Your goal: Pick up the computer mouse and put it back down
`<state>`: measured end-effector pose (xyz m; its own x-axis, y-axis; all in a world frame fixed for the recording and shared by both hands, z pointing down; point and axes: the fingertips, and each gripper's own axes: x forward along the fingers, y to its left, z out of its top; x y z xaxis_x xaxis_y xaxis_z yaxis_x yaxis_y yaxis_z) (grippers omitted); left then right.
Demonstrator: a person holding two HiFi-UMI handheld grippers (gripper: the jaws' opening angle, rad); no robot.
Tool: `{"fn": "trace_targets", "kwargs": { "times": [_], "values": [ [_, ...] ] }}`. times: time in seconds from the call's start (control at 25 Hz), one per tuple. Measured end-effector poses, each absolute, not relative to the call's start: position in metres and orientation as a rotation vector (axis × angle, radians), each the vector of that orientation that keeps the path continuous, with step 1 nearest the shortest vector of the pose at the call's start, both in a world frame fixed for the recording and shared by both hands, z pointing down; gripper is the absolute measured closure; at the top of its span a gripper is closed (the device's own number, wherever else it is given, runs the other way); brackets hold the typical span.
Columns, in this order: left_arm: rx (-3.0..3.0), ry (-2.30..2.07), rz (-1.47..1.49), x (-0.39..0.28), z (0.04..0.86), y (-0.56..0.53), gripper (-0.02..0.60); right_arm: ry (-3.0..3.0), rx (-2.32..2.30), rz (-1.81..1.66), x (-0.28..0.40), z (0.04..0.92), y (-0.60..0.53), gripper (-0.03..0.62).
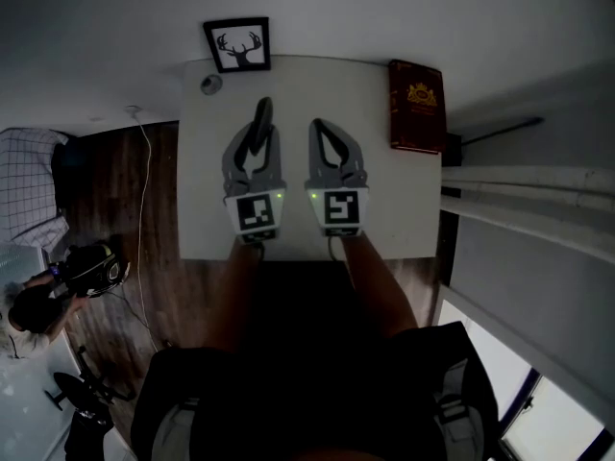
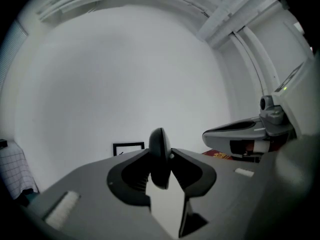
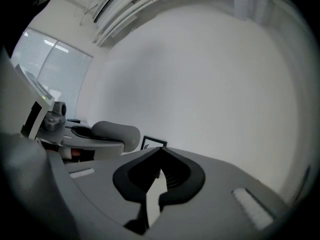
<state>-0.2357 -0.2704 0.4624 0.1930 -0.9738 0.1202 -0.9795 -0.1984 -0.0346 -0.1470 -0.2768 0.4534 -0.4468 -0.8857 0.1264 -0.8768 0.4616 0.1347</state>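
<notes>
Currently: pick-up half looks done, put-down not yet.
Mouse: dark, stood on edge, pinched btwn the L claw's pads. In head view it hangs over the table's back-left part, toward the frame. No view shows it touching the top, so I judge it lifted.
L claw: clamped on mouse, jaws part-way apart since the body fills the gap. Mouse shows thin btwn the pads, prob. gripped across its narrowest span for a short, sure bite. Can't tell which faces the pads press.
R claw: jaws together, nothing btwn them. Sits beside L claw, near but apart. Prob. just parked there; one claw is enough for a light mouse.
Table: white. Frame at back edge, small round grey thing by back-left corner, book at back-right corner. Props keep to the back, so the set-down spot nearer the front is easy.
Next: lower and roll mouse onto its base before opening.
Risk: smooth curved shell w/ small pad contact could slip or twist; released on edge, it would topple.
</notes>
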Motion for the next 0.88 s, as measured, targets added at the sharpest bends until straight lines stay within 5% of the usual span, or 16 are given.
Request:
{"fn": "trace_targets", "kwargs": {
  "times": [0.88],
  "values": [
    [2.491,-2.002,-0.006,-0.184,0.382,-0.221,0.457,-2.572,1.552,-0.263,-0.111,0.378,-0.224,0.580]
  ]
}}
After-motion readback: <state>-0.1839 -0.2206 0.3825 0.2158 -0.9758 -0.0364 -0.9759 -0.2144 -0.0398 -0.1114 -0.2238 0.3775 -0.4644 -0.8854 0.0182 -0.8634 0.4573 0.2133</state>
